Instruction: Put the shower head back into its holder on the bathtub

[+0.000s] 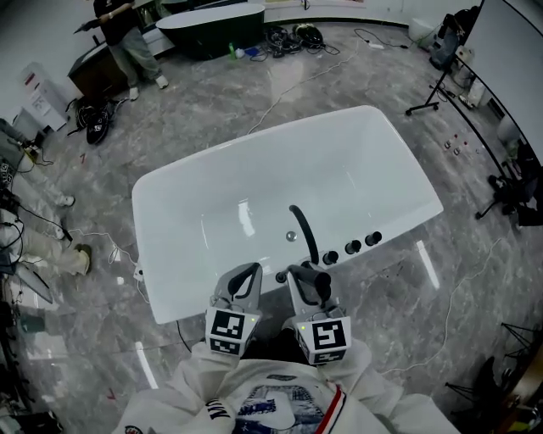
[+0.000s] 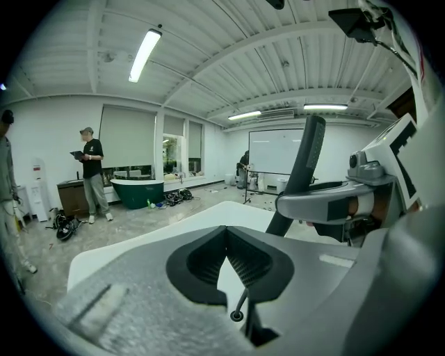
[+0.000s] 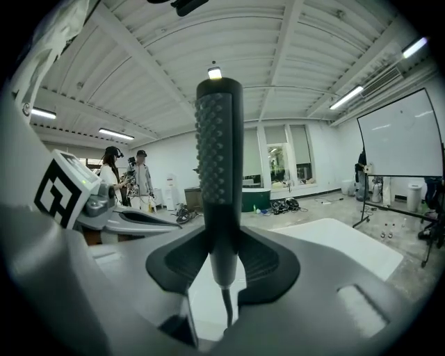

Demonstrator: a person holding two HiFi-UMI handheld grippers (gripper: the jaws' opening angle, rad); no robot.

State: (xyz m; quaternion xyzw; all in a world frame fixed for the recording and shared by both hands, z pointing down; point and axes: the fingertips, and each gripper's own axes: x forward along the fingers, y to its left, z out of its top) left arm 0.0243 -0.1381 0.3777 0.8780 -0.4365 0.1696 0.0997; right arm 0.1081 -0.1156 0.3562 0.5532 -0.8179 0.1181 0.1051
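Observation:
The black shower head (image 3: 220, 174) stands upright between the pads of my right gripper (image 3: 222, 268), which is shut on its handle; its hose hangs below. From the head view, the right gripper (image 1: 307, 273) holds the shower head (image 1: 322, 286) over the near rim of the white bathtub (image 1: 195, 191). A small dark fitting (image 1: 281, 277) sits on that rim just left of it. My left gripper (image 1: 246, 275) hovers beside it, shut and empty, pads meeting (image 2: 224, 233). The left gripper view shows the shower head (image 2: 309, 156) rising from the right gripper (image 2: 327, 201).
A black curved spout (image 1: 304, 229) and three black knobs (image 1: 351, 247) line the tub's near rim. A person (image 1: 127, 38) stands by a dark green tub (image 1: 212, 25) at the back. Cables, light stands (image 1: 437, 93) and bags lie on the marble floor.

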